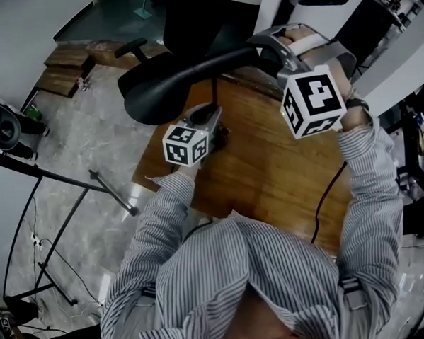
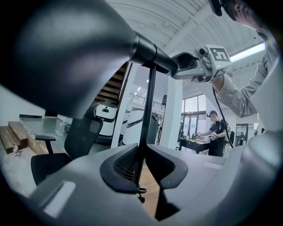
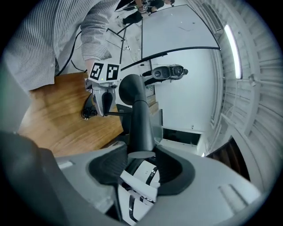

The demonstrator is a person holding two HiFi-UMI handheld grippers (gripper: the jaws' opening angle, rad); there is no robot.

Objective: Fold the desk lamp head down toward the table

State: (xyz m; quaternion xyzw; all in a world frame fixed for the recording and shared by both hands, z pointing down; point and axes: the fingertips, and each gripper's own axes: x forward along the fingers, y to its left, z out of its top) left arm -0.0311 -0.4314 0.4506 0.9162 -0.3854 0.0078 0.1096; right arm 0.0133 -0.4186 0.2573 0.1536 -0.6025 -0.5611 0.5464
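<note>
A black desk lamp stands at the far edge of the wooden table (image 1: 269, 176). Its wide head (image 1: 158, 90) hangs out past the table's left end, and its arm (image 1: 227, 57) runs right from there. A thin upright stem (image 1: 216, 90) carries the arm. My left gripper (image 1: 213, 126) is shut on that stem low down; in the left gripper view the stem (image 2: 148, 110) rises from between the pads (image 2: 126, 163). My right gripper (image 1: 266, 45) is shut on the arm's right end, where a white and black part (image 3: 141, 176) sits between the jaws and the arm (image 3: 139, 119) runs away toward the head (image 3: 130, 88).
A black office chair (image 1: 131, 49) stands beyond the table's left end. A thin black stand (image 1: 92, 182) crosses the floor at the left. A black cable (image 1: 327, 195) trails over the table's near right part. Another person (image 2: 216, 132) works at a far desk.
</note>
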